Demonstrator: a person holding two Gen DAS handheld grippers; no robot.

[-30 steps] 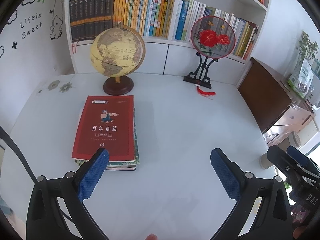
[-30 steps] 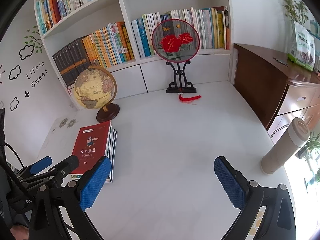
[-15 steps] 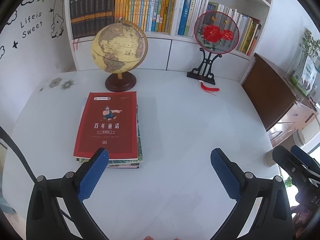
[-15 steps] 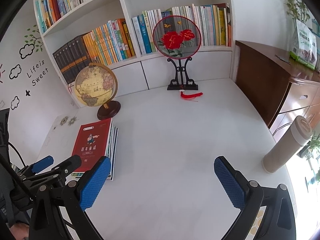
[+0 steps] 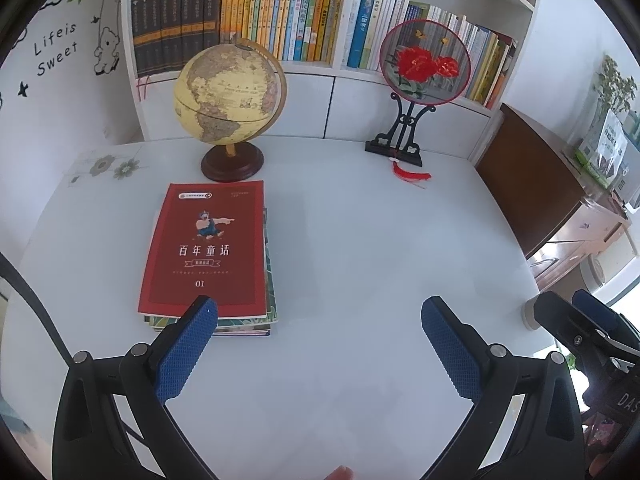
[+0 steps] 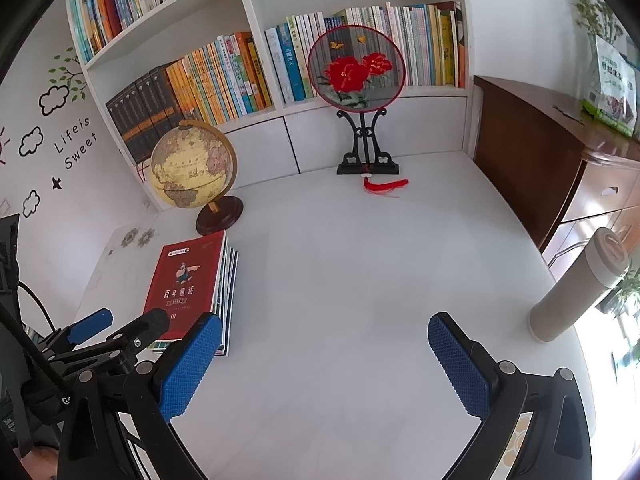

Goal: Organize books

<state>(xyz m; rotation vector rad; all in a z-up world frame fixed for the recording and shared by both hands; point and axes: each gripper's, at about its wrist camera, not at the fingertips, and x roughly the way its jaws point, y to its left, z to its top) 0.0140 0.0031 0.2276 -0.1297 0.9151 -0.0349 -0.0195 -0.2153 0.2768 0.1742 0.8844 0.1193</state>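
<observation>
A red book (image 5: 206,248) tops a short stack of books (image 5: 269,292) lying flat on the white table (image 5: 360,260), left of centre; the same red book (image 6: 182,284) shows in the right wrist view. My left gripper (image 5: 320,332) hovers open just in front of the stack, its left pad near the stack's front edge, nothing between the fingers. My right gripper (image 6: 324,354) is open and empty above bare table, to the right of the stack. The left gripper (image 6: 116,326) also shows at the lower left of the right wrist view.
A globe (image 5: 230,96) stands right behind the stack. A round red-flower fan on a black stand (image 5: 420,68) is at the back right, a red tassel (image 5: 412,174) before it. Bookshelves (image 5: 280,20) line the back wall. A beige tumbler (image 6: 580,284) stands at the table's right edge beside a brown cabinet (image 6: 532,168).
Both views have shifted slightly, drawing back and up from the table; the stack sits a touch farther from my left fingers. Both grippers stay open and the books have not moved.
</observation>
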